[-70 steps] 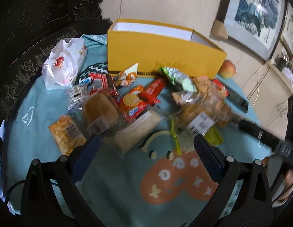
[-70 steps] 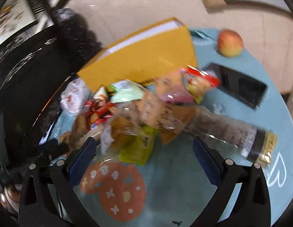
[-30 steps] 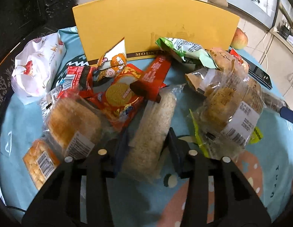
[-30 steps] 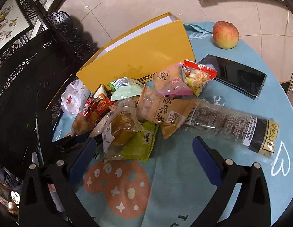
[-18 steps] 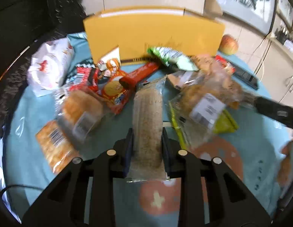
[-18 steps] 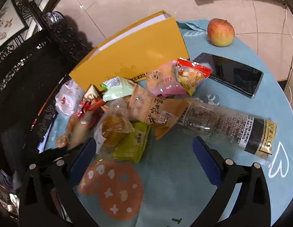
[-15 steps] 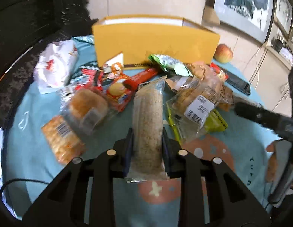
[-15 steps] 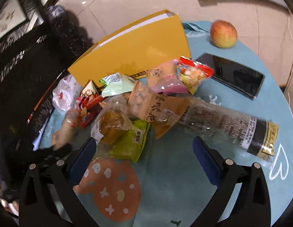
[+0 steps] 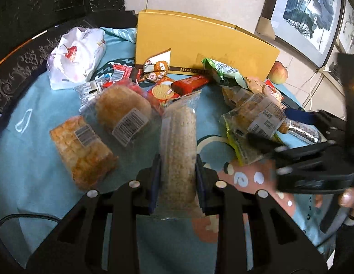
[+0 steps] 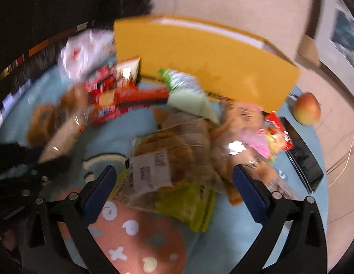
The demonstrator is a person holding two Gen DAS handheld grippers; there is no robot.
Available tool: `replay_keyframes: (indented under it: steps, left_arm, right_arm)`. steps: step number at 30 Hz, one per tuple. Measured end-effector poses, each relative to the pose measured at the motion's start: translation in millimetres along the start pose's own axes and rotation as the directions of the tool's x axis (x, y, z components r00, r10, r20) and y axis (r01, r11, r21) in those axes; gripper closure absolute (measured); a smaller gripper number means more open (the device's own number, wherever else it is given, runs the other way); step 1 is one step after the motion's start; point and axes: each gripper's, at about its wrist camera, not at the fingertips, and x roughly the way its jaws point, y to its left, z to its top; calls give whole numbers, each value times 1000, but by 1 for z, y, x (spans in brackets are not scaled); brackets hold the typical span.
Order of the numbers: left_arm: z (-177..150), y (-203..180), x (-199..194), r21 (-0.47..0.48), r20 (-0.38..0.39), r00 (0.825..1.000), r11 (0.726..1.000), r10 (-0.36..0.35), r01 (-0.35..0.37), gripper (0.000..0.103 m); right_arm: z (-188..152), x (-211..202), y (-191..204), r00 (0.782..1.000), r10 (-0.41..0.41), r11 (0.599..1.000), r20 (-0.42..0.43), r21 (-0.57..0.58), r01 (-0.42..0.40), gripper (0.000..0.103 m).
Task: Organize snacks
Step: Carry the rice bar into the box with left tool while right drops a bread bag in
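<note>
left wrist view: left gripper has its fingers clamped on a long clear-wrapped snack bar, which points toward the yellow box at the far side of the counter. bread packs lie to its left, red wrappers beyond.

right wrist view, blurred: right gripper has its fingers spread wide, either side of a labelled bread bag without touching it. an apple and a phone lie far right.
</note>
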Motion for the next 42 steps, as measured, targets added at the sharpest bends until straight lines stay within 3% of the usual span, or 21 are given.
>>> replay_keyframes:
  steps: [1,5,13,19,22,25,27,30,36,37,38,39,40,41,42]
  left_arm:
    - [0,1,0,-2,1,1000,1000,-5,5,75]
    - [1,2,0,-8,-1,1000,1000,-12,12,75]
    - [10,-8,-19,7,27,1000,1000,-13,13,75]
    - [42,-33,-48,64,79,997,998,-17,12,75]
    - [78,-48,-62,71,133,991,997,-27,18,75]
    - [127,-61,-60,40,184,983,999,-7,-1,75]
    - [160,-68,-49,7,206,978,999,38,-40,75]
    - [203,-74,-25,-27,195,979,998,62,-58,75]
    - [251,-65,37,-25,133,984,993,118,-116,75]
    - [255,-60,51,-31,112,985,992,128,-125,74]
    - [257,-57,59,-38,102,986,991,135,-132,73]
    - [259,-52,69,-51,88,986,989,142,-138,66]
    - [259,-46,77,-69,76,985,986,155,-150,30]
    - [259,-41,86,-96,58,978,976,202,-196,9]
    - [259,-38,89,-114,65,966,963,252,-243,2]
  right_arm:
    - [0,6,3,1000,2,1000,-23,-14,-2,28]
    - [0,1,-4,997,64,997,-46,44,-62,48]
    - [-17,-51,-37,983,159,973,95,154,-172,49]
    - [-12,-92,-66,961,154,959,231,201,-202,48]
    - [2,-114,-90,939,93,958,331,226,-174,47]
    - [24,-121,-115,908,-47,953,416,290,-84,45]
    - [43,-110,-129,905,-82,938,417,339,-71,45]
    - [67,-86,-146,919,-51,918,390,381,-111,45]
    - [117,-36,-159,937,-40,919,347,381,-102,44]
    - [125,-28,-160,939,-38,919,341,382,-101,42]
    - [134,-16,-161,944,-46,923,327,376,-85,32]
    - [140,-5,-159,951,-59,929,304,366,-59,27]
    - [145,1,-157,955,-77,934,286,355,-31,23]
    - [148,8,-155,957,-105,941,270,340,8,22]
    - [149,13,-151,958,-141,946,251,319,56,22]
